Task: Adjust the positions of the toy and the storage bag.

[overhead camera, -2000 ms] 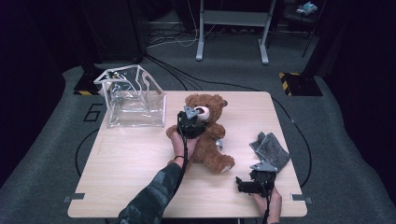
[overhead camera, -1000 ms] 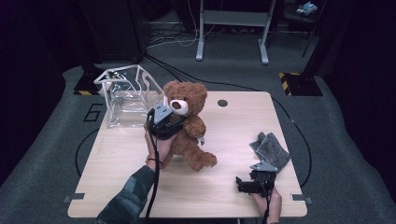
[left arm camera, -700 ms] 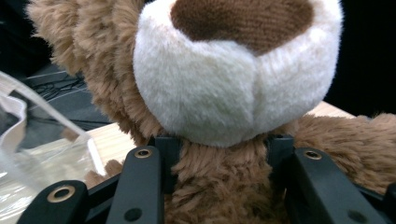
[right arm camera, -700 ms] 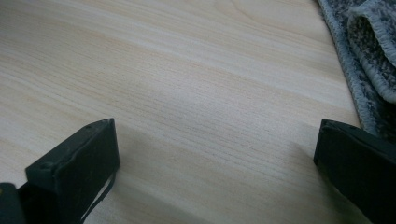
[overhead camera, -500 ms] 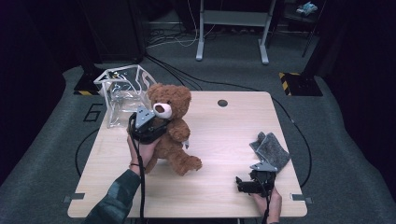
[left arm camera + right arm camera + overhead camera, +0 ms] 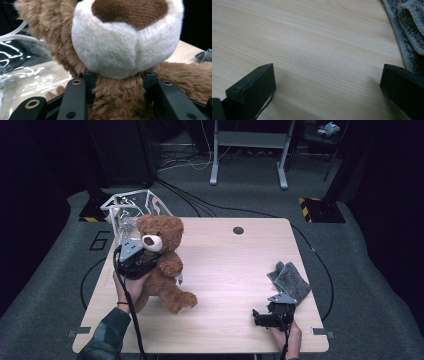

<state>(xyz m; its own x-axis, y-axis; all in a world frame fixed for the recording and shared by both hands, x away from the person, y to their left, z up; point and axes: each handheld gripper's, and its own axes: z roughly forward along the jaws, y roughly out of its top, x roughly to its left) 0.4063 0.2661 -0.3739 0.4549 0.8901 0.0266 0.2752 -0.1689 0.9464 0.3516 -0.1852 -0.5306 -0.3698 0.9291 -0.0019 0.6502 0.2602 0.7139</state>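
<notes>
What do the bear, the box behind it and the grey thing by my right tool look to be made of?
The teddy bear: soft plush, brown pile with a cream muzzle; the left tool presses into its fuzzy neck. The box: seemingly clear, glossy plastic on a white frame, since it shows glare and see-through walls. The grey cloth: woven or terry-like fabric, matte, with a stitched hem. The table: light wood grain, possibly laminate.

Light wood tabletop (image 6: 240, 265) with a round grommet hole (image 6: 238, 230) near its far edge; grey carpet floor (image 6: 360, 270); black cables (image 6: 200, 205); white metal stand (image 6: 248, 150); dark surroundings.
</notes>
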